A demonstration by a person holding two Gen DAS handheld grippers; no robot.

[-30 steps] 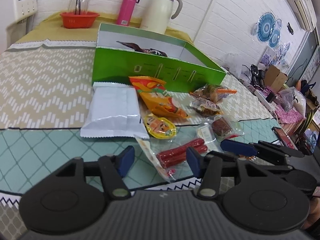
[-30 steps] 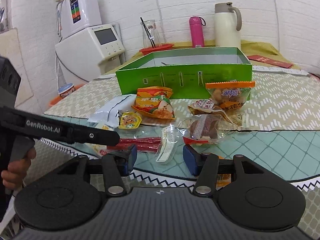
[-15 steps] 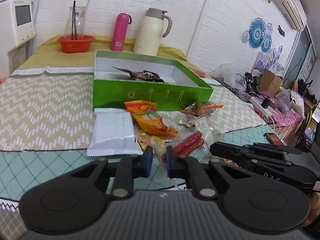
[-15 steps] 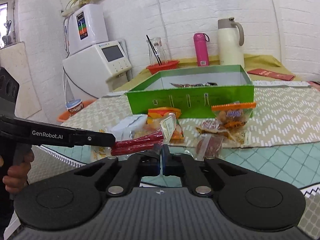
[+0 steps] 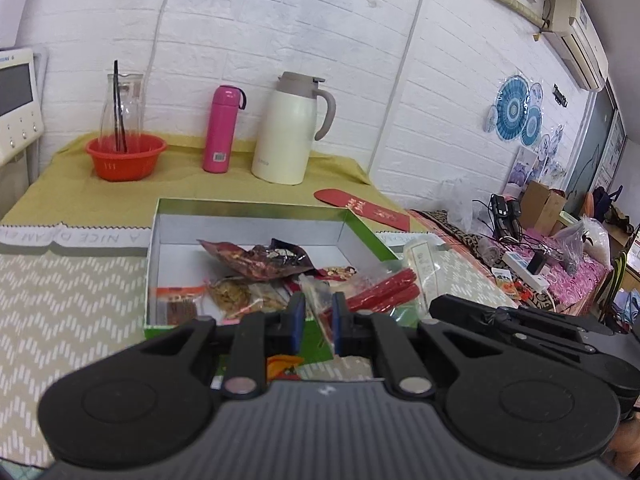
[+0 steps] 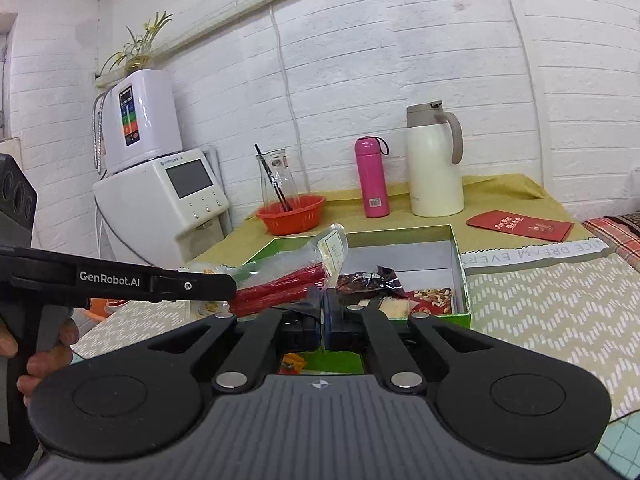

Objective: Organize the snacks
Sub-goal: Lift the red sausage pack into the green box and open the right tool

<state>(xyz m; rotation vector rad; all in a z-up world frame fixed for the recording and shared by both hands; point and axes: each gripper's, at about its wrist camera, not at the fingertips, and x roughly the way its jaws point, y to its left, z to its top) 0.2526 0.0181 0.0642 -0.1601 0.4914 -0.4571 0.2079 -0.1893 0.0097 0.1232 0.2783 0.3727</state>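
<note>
Both grippers hold one clear packet of red sausage sticks (image 5: 380,288), lifted over the near edge of the green box (image 5: 248,204). My left gripper (image 5: 318,316) is shut on the packet's clear edge. My right gripper (image 6: 322,312) is shut on its other side, with the red sticks (image 6: 280,286) just left of its fingers. The green box (image 6: 460,264) holds several snack packets, among them a dark red one (image 5: 256,258) and a nut packet (image 6: 434,294).
Behind the box on a yellow cloth stand a red bowl with a glass carafe (image 5: 126,156), a pink bottle (image 5: 222,128), a white jug (image 5: 290,128) and a red envelope (image 5: 362,208). An orange snack (image 5: 282,362) lies below the left gripper. A white appliance (image 6: 160,200) stands left.
Both grippers closed on the sausage packet, lifted it off the table and carried it forward over the green box. The other loose snacks have dropped out of sight below.
</note>
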